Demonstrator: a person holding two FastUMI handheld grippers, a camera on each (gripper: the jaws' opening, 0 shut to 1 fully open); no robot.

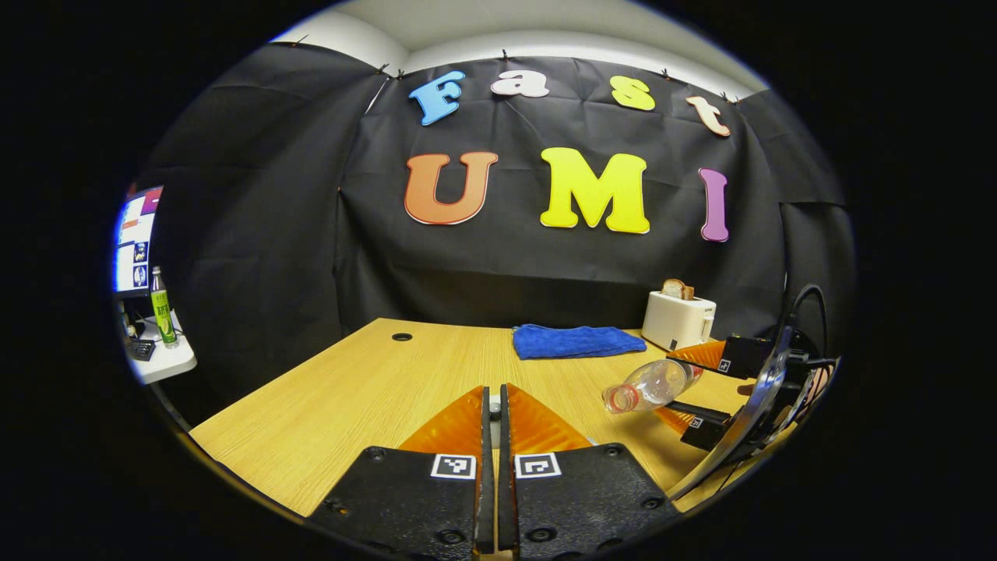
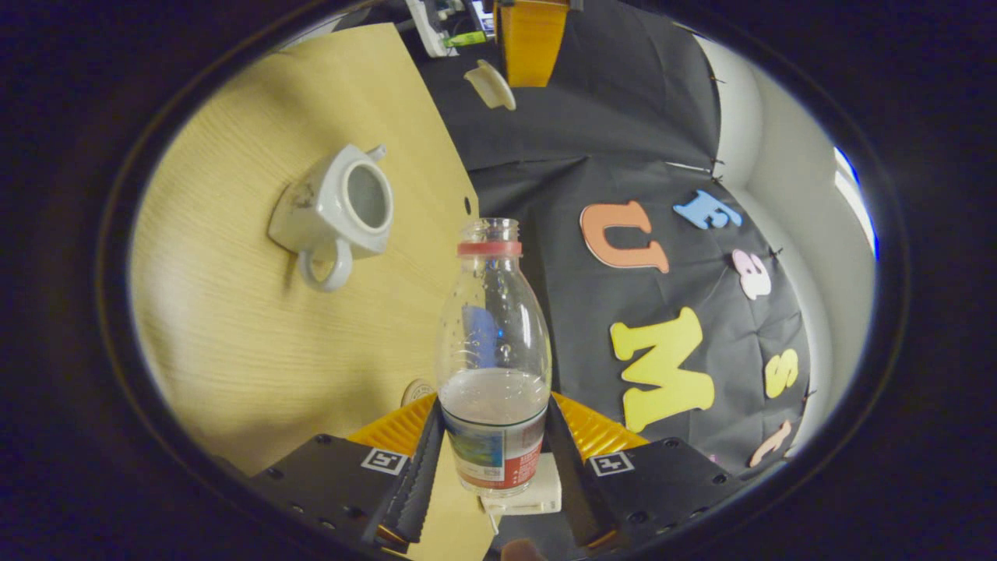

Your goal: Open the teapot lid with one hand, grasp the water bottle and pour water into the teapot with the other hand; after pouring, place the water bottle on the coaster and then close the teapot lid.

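My right gripper [image 2: 493, 421] is shut on the lower body of a clear water bottle [image 2: 493, 351] with a red neck ring, no cap and a little water inside. In the left gripper view the bottle [image 1: 650, 386] hangs tilted over the table, mouth pointing down and left, held by the right gripper [image 1: 685, 386]. The white teapot [image 2: 339, 210] stands lidless on the wooden table [image 2: 234, 335], apart from the bottle's mouth. My left gripper [image 1: 495, 389] is shut on the white teapot lid [image 2: 489, 84], which it holds up in the air. A round coaster edge [image 2: 418, 389] peeks out beside a right finger.
A folded blue cloth [image 1: 572, 340] lies at the table's far side, with a white toaster [image 1: 678, 319] holding bread to its right. The table has a cable hole [image 1: 402, 336]. Off the left edge stands a side desk with a green bottle [image 1: 162, 308].
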